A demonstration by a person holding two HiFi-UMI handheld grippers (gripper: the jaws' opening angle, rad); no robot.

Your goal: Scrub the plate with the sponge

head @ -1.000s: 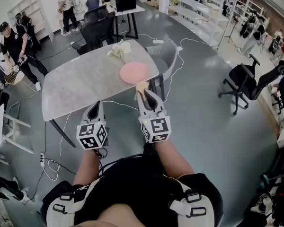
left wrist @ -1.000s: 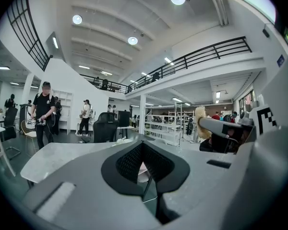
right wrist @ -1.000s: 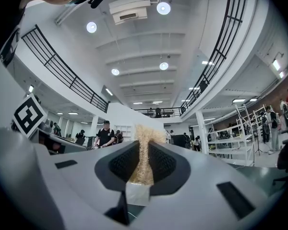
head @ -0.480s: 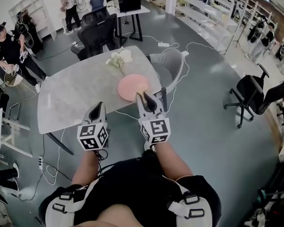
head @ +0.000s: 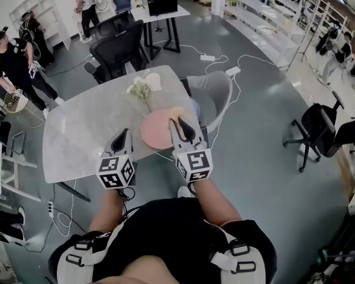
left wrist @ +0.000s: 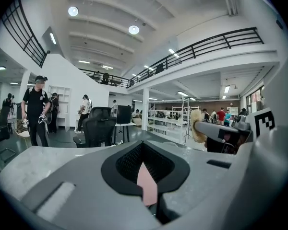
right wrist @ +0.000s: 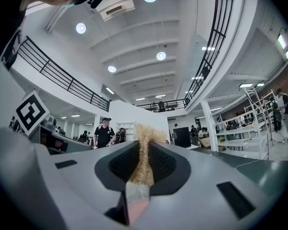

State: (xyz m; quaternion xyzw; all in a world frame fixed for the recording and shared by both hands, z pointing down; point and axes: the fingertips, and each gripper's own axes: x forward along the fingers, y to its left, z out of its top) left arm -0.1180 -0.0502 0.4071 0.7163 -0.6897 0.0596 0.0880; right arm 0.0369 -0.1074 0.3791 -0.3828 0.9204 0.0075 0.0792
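Note:
A round pink plate (head: 155, 130) lies near the right front edge of the grey marble table (head: 83, 129). My right gripper (head: 178, 123) is shut on a tan fibrous sponge (head: 176, 112), which hangs over the plate's right side. In the right gripper view the sponge (right wrist: 144, 147) sticks up between the dark pads of that gripper (right wrist: 138, 174). My left gripper (head: 121, 136) hovers just left of the plate with its jaws together and nothing in them. In the left gripper view a sliver of the pink plate (left wrist: 147, 185) shows through the narrow gap of the left gripper (left wrist: 144, 152).
A bunch of pale flowers (head: 141, 87) lies on the table behind the plate. A grey chair (head: 216, 96) stands at the table's right end and a black office chair (head: 115, 49) beyond it. People (head: 12, 58) stand far left. Cables (head: 225, 70) trail on the floor.
The table and plate have come nearer to me. Both grippers now reach the table's front edge, and the right one with the sponge has moved over the plate.

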